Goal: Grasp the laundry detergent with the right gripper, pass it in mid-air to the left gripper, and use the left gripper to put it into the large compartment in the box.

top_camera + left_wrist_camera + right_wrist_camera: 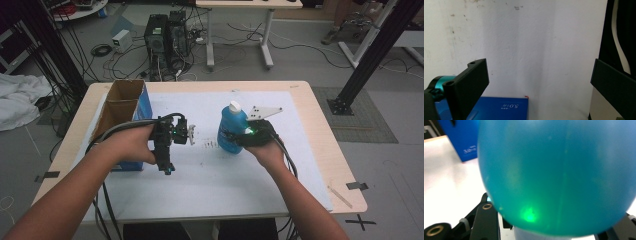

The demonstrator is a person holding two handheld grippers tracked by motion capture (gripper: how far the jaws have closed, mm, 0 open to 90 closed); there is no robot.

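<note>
High view: table (pixel 320 150) with white sheet (pixel 200 185), open cardboard box (pixel 122 102) at left edge, wide bare sheet toward the near edge. Blue bottle (pixel 231 131) stands upright mid-sheet, right gripper (pixel 239 137) clamped on its side. Right gripper view: bottle (pixel 556 175) fills frame between jaws. Left gripper (pixel 537 82) jaws spread, nothing between, over bare sheet; the high view has it (pixel 190 134) just left of the bottle.

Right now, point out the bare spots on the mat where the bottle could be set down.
Free: the near strip of the mat below both hands, and the far right corner behind the bottle. Crowded: the left edge by the box, and the middle, where small bits lie between the left gripper and the bottle, held by the right gripper.
</note>
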